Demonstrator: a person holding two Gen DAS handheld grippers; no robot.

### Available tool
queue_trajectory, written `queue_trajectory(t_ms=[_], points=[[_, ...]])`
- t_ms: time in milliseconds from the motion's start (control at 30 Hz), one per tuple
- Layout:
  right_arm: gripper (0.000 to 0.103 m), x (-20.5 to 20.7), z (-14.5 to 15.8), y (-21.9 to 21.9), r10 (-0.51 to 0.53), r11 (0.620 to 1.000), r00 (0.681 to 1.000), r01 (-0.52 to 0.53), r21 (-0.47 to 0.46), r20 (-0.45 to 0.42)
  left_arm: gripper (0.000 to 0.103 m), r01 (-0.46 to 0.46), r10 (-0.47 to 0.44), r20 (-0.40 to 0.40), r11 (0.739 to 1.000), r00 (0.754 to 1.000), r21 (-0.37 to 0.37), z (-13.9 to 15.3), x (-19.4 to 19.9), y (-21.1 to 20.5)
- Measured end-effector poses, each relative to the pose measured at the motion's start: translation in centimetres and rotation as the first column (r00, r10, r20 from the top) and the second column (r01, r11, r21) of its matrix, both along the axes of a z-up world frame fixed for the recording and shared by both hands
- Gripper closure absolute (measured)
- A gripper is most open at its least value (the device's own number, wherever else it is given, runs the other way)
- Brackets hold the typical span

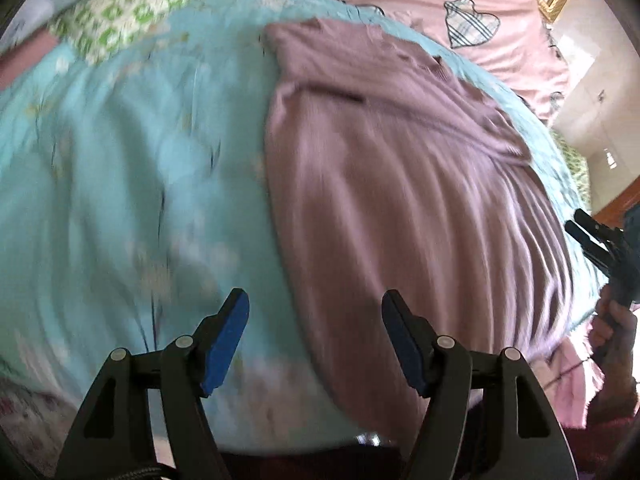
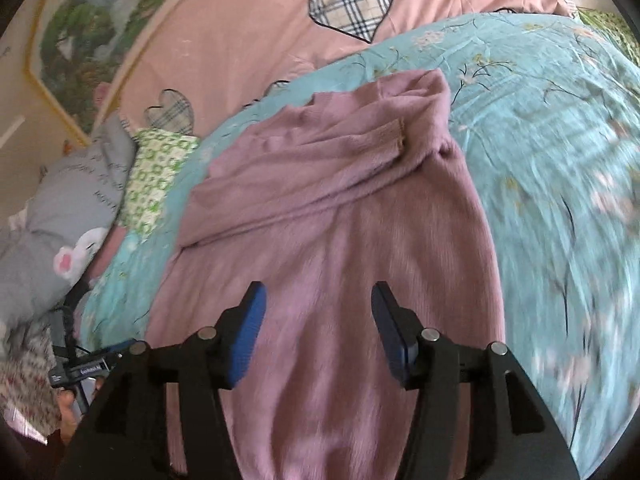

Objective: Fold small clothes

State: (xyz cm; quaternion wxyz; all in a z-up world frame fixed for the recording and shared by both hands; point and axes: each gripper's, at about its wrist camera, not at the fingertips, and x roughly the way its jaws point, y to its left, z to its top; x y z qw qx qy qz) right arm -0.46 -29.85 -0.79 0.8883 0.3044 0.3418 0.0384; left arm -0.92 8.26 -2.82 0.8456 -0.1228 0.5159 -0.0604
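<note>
1. The bed is covered with a pink sheet (image 2: 248,40) printed with plaid hearts.
2. A turquoise floral quilt (image 2: 560,152) is spread over the sheet.
3. A mauve ribbed sweater (image 2: 340,240) lies flat on the quilt, its upper part folded down across the body.
4. A green-and-white patterned cloth (image 2: 156,172) sits at the quilt's edge, touching it.
5. A grey cushion (image 2: 60,216), possibly a soft toy with a white face, rests beside that cloth.

Both grippers have black angular frames, silver round pivot screws and fingers (image 1: 224,344) faced with blue pads (image 2: 246,340).
</note>
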Motion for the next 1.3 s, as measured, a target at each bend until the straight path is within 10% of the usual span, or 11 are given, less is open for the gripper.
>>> queue_trajectory(t_ms=[400, 533, 567, 633, 667, 1167, 1300], points=[[0.047, -8.4, -2.1, 0.8, 0.030, 0.999, 0.999, -0.032, 0.026, 0.044, 0.034, 0.009, 0.000, 0.042, 0.979, 0.999, -0.201, -3.8, -5.4, -1.4], [0.047, -9.6, -2.5, 0.3, 0.001, 1.000, 0.999, -0.002, 0.024, 0.032, 0.036, 0.020, -0.010, 0.064, 0.986, 0.998, -0.163, -3.7, -4.1, -3.0], [0.047, -9.9, -2.6, 0.1, -0.009, 1.000, 0.999, 0.008, 0.027, 0.032, 0.039, 0.031, -0.021, 0.078, 0.990, 0.997, -0.134, -3.4, -4.2, -3.5], [0.047, -10.4, -2.8, -0.1, -0.027, 0.999, 0.999, 0.026, 0.029, 0.034, 0.090, 0.061, -0.051, 0.096, 0.992, 0.994, -0.107, -3.1, -4.3, -3.9], [0.047, -10.6, -2.8, -0.2, -0.033, 0.999, 0.999, 0.032, 0.029, 0.035, 0.095, 0.090, -0.078, 0.093, 0.986, 0.993, -0.139, -3.1, -4.1, -4.0], [0.047, -13.5, -5.7, -2.0, -0.021, 0.998, 1.000, 0.022, 0.061, -0.011, 0.097, 0.065, -0.051, 0.082, 0.982, 0.995, -0.178, -3.9, -6.1, 0.3], [0.047, -13.9, -6.5, -1.7, 0.016, 0.996, 1.000, -0.015, 0.090, -0.015, 0.082, 0.076, -0.065, 0.058, 0.976, 0.996, -0.205, -4.8, -6.0, -0.4]])
